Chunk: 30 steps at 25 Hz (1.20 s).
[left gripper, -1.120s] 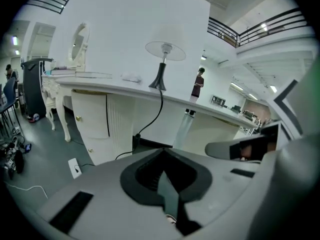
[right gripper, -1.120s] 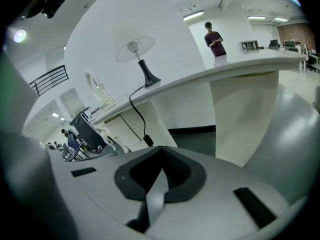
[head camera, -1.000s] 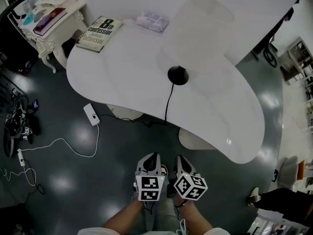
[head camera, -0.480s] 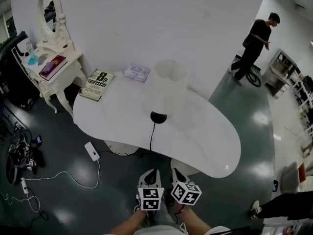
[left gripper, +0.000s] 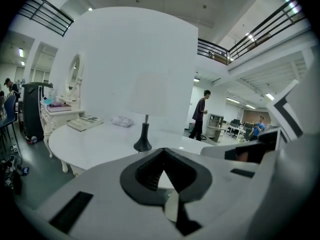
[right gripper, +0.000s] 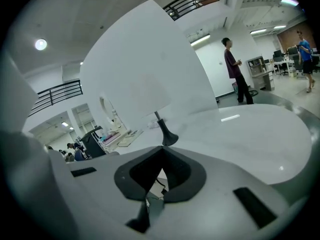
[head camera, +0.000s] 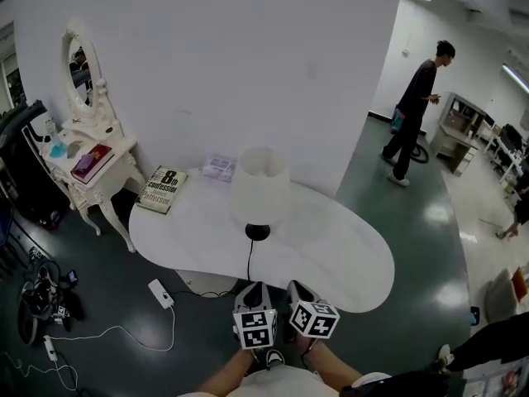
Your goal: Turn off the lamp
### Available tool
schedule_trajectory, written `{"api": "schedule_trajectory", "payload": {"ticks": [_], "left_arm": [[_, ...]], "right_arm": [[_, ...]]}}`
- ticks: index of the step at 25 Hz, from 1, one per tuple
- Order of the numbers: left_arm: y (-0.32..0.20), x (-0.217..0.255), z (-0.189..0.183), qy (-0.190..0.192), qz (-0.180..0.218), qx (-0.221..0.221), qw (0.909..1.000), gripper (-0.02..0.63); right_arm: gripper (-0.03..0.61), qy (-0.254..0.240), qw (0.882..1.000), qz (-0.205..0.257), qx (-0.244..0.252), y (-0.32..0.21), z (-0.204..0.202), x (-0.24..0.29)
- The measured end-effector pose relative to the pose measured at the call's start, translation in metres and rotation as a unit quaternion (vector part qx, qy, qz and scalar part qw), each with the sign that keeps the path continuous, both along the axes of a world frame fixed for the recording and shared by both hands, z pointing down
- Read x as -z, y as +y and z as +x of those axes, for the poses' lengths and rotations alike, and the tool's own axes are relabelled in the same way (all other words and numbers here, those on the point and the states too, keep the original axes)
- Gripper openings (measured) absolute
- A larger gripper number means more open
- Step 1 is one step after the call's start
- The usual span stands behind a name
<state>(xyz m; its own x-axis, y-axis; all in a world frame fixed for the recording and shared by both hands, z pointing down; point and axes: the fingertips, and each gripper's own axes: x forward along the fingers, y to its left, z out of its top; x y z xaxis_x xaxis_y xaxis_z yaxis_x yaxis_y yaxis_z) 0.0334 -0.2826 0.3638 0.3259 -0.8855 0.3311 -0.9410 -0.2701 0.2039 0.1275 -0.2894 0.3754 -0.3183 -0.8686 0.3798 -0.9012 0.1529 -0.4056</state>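
Note:
The lamp has a white shade point(head camera: 259, 185) on a black base point(head camera: 257, 231) and stands near the front of the white table point(head camera: 335, 251). Its black cord point(head camera: 248, 263) runs off the near edge toward me. My left gripper point(head camera: 258, 290) and right gripper point(head camera: 296, 289) hover side by side just short of that edge, both shut with nothing between the jaws. In the left gripper view the lamp point(left gripper: 143, 141) stands straight ahead beyond the shut left gripper point(left gripper: 163, 155). In the right gripper view the lamp base point(right gripper: 168, 138) shows just above the shut right gripper point(right gripper: 161, 156).
A book point(head camera: 162, 188) and a wrapped white pack point(head camera: 219, 168) lie at the table's far left. A white dressing table point(head camera: 87, 160) with a mirror stands left of it. A power strip point(head camera: 160, 293) and cables lie on the floor. A person point(head camera: 417, 106) stands at the far right.
Both grippers have risen together, still side by side and shut. The head view has tipped up, so the whole lamp, the wall and the room beyond now show.

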Motion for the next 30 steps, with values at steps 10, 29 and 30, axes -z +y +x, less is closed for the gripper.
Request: {"api": "schedule_trajectory", "payload": {"ticks": [10,29,30], "left_arm": [[-0.017,0.044,0.013,-0.010,0.045,-0.003,0.9990,0.008],[-0.006,0.032,0.018,-0.020,0.032,-0.002,0.9993,0.008],[-0.006,0.031,0.018,-0.020,0.031,-0.001,0.9993,0.008]], "right_arm": [[-0.002,0.029,0.998,0.048,0.034,-0.019,0.002,0.042],[-0.002,0.034,0.998,0.042,0.033,-0.008,0.008,0.033],[-0.002,0.036,0.998,0.043,0.033,-0.008,0.009,0.033]]}}
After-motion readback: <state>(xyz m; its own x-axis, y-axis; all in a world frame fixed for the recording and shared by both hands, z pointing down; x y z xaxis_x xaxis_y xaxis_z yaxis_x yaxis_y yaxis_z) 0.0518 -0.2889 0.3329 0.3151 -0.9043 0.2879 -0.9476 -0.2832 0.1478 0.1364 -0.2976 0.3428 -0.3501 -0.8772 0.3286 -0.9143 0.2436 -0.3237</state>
